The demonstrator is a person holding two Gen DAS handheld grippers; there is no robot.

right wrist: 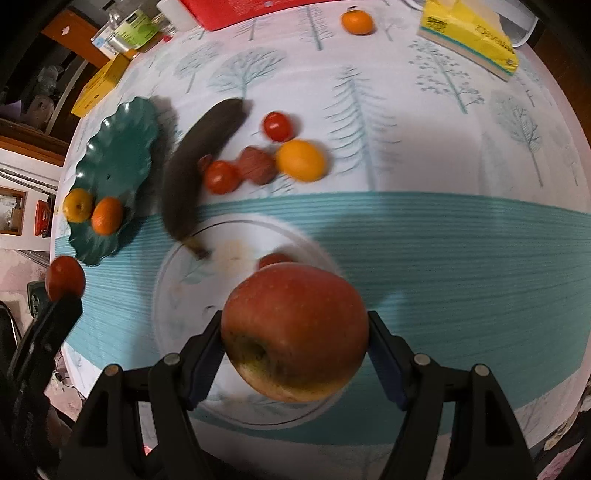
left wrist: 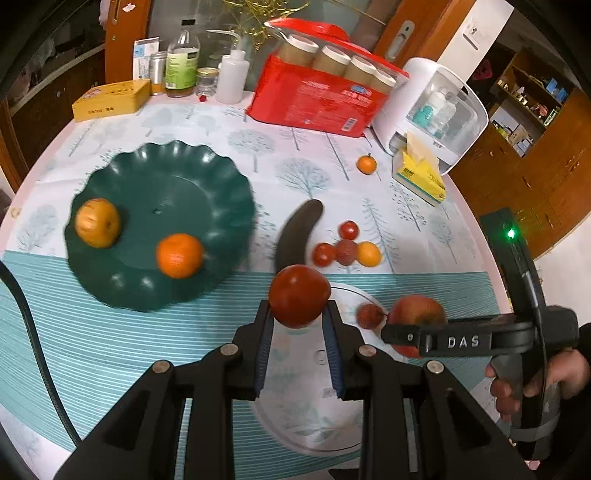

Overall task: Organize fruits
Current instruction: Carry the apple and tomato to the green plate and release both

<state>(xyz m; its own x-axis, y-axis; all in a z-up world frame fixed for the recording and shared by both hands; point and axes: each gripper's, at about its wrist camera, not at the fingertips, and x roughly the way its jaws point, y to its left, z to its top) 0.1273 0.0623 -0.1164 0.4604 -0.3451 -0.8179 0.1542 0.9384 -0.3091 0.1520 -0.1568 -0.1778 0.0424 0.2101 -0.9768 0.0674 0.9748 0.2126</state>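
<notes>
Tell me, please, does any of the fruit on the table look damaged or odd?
Yes: the banana lying between the green plate and the small loose fruits is dark brown-black all over, so it looks badly overripe. Its stem end overlaps the clear plate's rim.

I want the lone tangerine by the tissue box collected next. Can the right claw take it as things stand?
Probably not yet: the right claw is shut on the apple. The tangerine sits in the open, so once the apple is set down the way looks free.

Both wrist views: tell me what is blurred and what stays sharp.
Left wrist view: the green plate and its fruit smear, the tomato in the left gripper is crisper. Right wrist view: the banana streaks, the apple in the right gripper stays sharp. Fisheye bends the table edges.
</notes>
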